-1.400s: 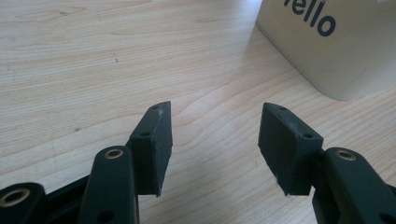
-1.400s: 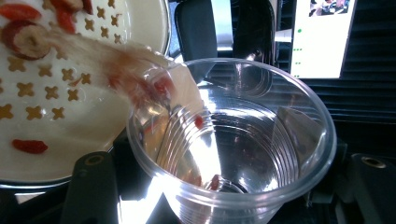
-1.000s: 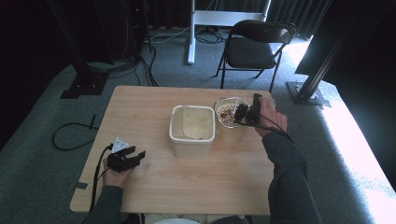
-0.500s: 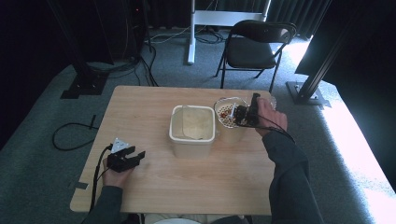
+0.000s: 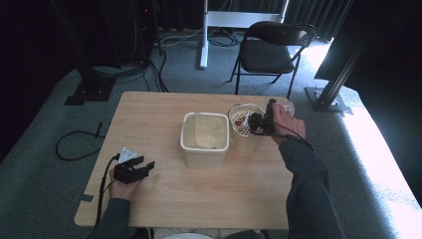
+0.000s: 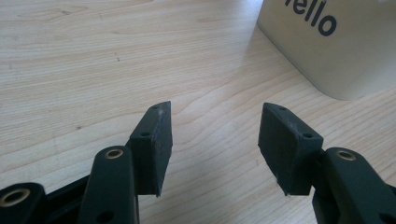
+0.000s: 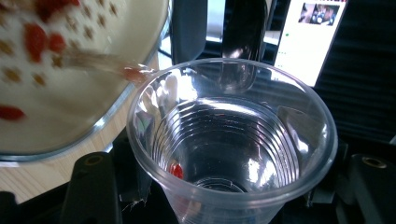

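One clear plastic cup (image 7: pixel 232 140), clamped in the right claw (image 5: pixel 260 123) at the right of the worktop (image 5: pixel 149 119), tipped against the rim of one glass bowl (image 7: pixel 70 93) of red and brown bits; one red bit inside the cup. One cream tub (image 5: pixel 205 138) mid-worktop, just left of the bowl. Left claw (image 6: pixel 215 140) spread wide, empty, resting near the near-left edge. Bare wood all along the far left

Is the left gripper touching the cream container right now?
Apart. In the high view, bare table lies between the left gripper and the cream container; the left gripper view shows open jaws short of it.
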